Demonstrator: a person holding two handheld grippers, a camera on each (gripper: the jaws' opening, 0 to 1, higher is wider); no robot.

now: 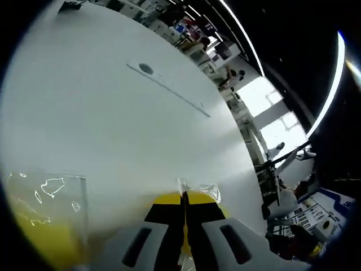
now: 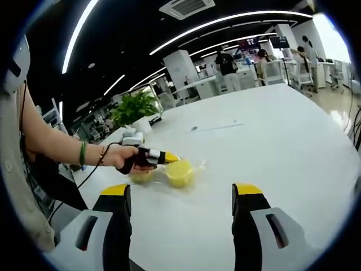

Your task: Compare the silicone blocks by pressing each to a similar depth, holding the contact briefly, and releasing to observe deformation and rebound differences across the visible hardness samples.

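In the right gripper view a hand holds my left gripper, whose yellow tip rests against a pale yellow silicone block wrapped in clear film. A second, duller block lies just left of it under the hand. In the left gripper view my left gripper has its jaws pressed together, with crinkled film at the tip. A yellow block in clear wrap sits at lower left. My right gripper hangs open above the white table, nearer than the blocks, with nothing between its jaws.
The white table carries a small grey dot and a thin strip far out. A potted plant stands past its far edge. Desks, chairs and people fill the background. A forearm with bracelets reaches in from the left.
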